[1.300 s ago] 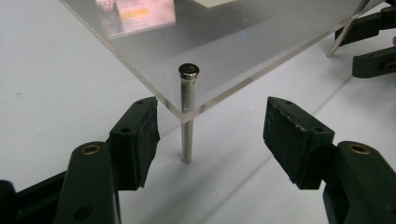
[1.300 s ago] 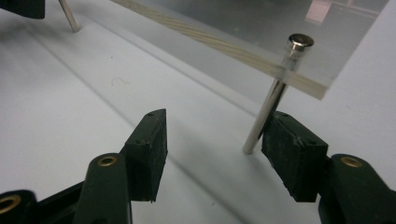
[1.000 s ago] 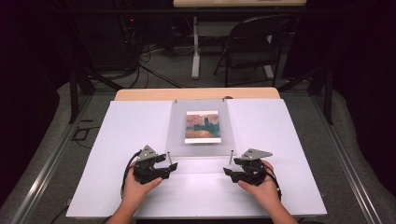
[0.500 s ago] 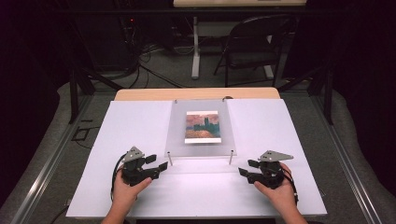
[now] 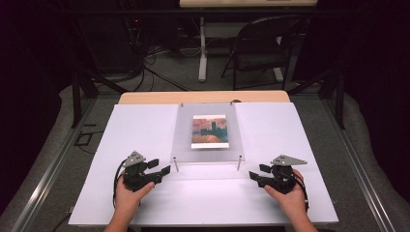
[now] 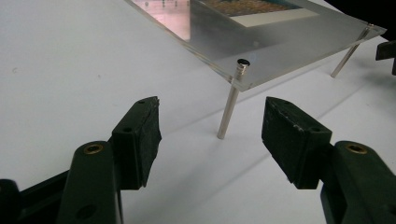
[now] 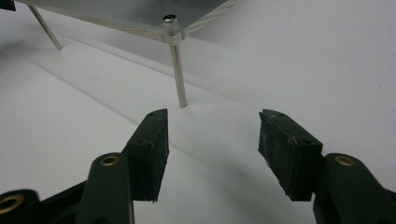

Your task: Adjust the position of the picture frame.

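A clear acrylic panel on thin metal legs stands in the middle of the white table, with a small painting print under it. My left gripper rests open near the panel's front left leg; in the left gripper view that leg rises just beyond the open jaws, under the panel's corner. My right gripper is open too, a little right of the front right leg. That leg shows ahead in the right gripper view. Nothing lies between either pair of jaws.
The white board covers a wooden table whose far edge shows behind it. A black folding chair and cables lie on the floor beyond. Metal rails run along both sides.
Both grippers have drawn back from the panel's front legs, outward and toward the near edge, then settled; the left one edged back slightly toward the leg. The panel has stayed put.
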